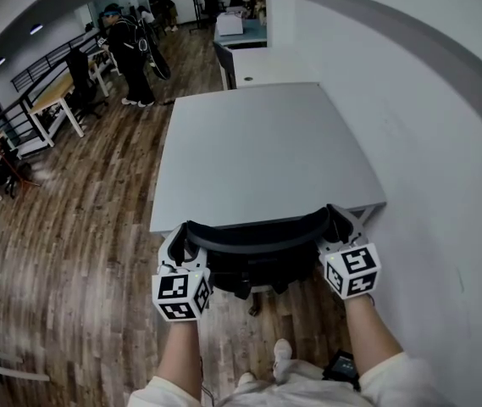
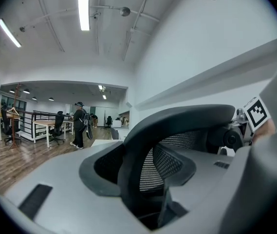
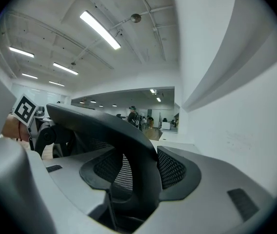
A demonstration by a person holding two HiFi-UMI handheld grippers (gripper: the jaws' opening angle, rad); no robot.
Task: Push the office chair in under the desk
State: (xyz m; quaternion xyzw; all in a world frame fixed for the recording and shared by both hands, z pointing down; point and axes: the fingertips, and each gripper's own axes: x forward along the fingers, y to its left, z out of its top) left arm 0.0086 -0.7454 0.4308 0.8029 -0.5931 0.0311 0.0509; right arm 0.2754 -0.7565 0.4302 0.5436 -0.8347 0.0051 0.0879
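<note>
Head view: left claw (image 1: 181, 237), right claw (image 1: 340, 225) clamp office chair (image 1: 253, 232) backrest; grey desk (image 1: 257, 151), wood floor (image 1: 80, 227).

Desk (image 1: 249, 151) top is free to pass over. White wall (image 1: 427, 159) runs tight along the desk's right edge. The right gripper (image 1: 337, 227) is just beside the wall, with little room that side. Left of the desk is open wood floor (image 1: 80, 227), a wide path. The office chair (image 1: 253, 234) back stands at the desk's near edge, blocks the way under, and its rim fills the jaws of the right gripper and the left gripper (image 1: 187, 240). Far end: another desk (image 1: 249, 58) butts on. A person (image 1: 130, 53) and side desks (image 1: 54, 100) stand well apart, far left.
</note>
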